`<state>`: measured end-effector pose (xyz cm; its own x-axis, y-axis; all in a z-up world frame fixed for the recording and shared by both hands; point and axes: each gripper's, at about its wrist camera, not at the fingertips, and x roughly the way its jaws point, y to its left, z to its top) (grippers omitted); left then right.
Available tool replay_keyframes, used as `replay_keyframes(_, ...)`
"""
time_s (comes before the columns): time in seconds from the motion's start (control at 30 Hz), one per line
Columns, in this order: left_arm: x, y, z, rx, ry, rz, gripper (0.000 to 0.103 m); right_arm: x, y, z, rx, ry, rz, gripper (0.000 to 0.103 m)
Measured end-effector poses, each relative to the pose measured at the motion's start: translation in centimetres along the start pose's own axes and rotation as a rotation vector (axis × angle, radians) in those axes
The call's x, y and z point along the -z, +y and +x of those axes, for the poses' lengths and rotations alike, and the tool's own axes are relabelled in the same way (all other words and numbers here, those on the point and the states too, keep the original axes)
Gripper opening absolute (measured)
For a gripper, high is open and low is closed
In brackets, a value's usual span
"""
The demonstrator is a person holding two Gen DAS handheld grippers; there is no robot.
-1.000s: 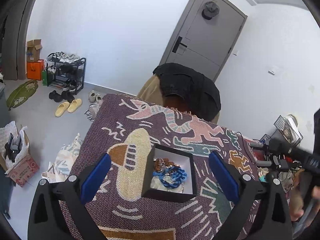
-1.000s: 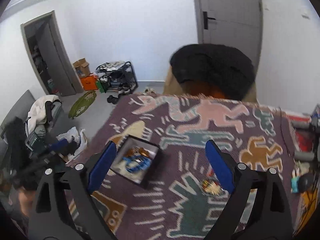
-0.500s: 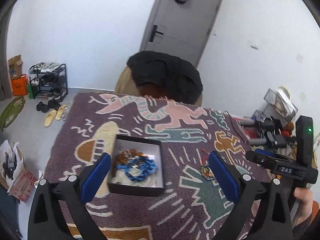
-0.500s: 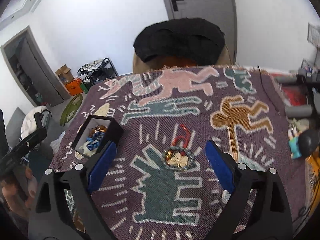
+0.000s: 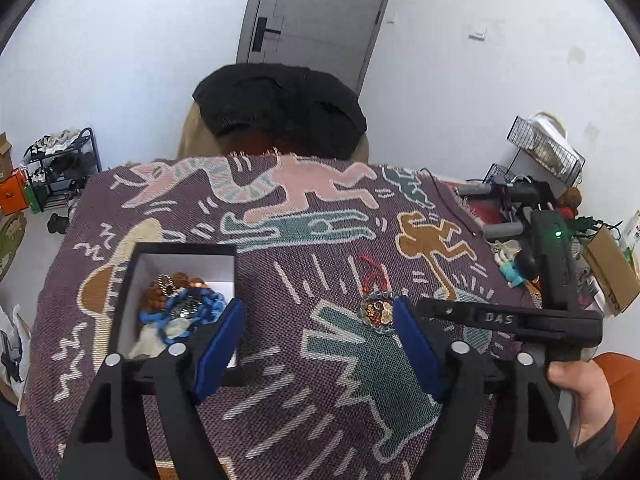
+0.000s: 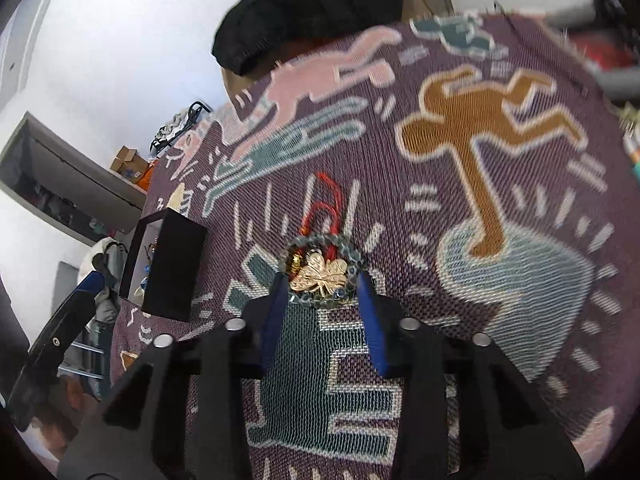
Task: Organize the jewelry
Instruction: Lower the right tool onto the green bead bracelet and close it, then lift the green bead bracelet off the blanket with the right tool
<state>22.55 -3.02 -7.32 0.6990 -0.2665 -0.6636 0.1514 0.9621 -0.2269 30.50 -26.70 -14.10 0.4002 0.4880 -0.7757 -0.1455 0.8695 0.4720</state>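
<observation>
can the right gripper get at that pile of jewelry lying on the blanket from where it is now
Probably yes. The right gripper is open, its blue fingers straddling the jewelry pile on the blanket, with nothing lying between them. The black box sits off to the side.

Open cloth in the middle, clutter on the right edge, box on the left

The patterned cloth (image 5: 320,216) over the bench lies bare between the black box (image 5: 180,304) at left and the jewelry cluster (image 5: 376,310) at centre, so a hand-held gripper could pass there and across the far half up to the draped chair (image 5: 280,116). The right hand-held gripper (image 6: 320,286) straddles the cluster with narrow gaps on both sides. The left hand-held gripper (image 5: 316,328) sits close beside it, its left finger just by the box wall. Rollers, cables and a carton (image 5: 608,268) crowd the right edge.
</observation>
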Motion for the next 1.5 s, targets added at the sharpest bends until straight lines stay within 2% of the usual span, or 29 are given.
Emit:
replay_keyframes(0.2, 0.0, -0.9, 1.9, -0.012, 0.033, 0.01, 0.069, -0.4, -1.6, 1.4, 0.018, 0.014, 0.071, 0.033)
replay_keyframes(0.37, 0.1, -1.2, 4.0, -0.019, 0.069, 0.005, 0.068, -0.7, -2.1, 2.3, 0.001, 0.036, 0.112, 0.033)
replay_keyframes(0.47, 0.3, -1.1, 5.5, -0.028, 0.099, -0.014, 0.063, -0.8, -2.1, 2.5, 0.007, 0.03, 0.124, 0.033)
replay_keyframes(0.57, 0.5, -1.0, 7.3, -0.025, 0.143, -0.038, 0.057, -0.9, -2.0, 2.8, 0.051, 0.024, 0.133, 0.017)
replay_keyframes(0.7, 0.5, -1.3, 9.0, -0.022, 0.176, -0.054, 0.056, -0.9, -2.2, 2.8, 0.069, 0.02, 0.123, 0.011)
replay_keyframes(0.8, 0.7, -1.4, 9.7, -0.019, 0.191, -0.063, 0.056, -0.8, -2.8, 2.6, 0.023, 0.022, 0.135, 0.011)
replay_keyframes(1.0, 1.0, -1.0, 10.3, -0.027, 0.204, -0.075, 0.056, -0.7, -2.3, 0.3, -0.058, -0.03, 0.12, 0.009)
replay_keyframes(1.2, 1.0, -0.8, 10.0, -0.013, 0.201, -0.086, 0.056, -1.1, 0.1, -1.7, -0.109, -0.067, 0.071, 0.009)
replay_keyframes(1.5, 0.5, -1.6, 9.7, 0.005, 0.19, -0.089, 0.056, -1.2, 1.3, -5.6, -0.092, -0.151, 0.019, 0.009)
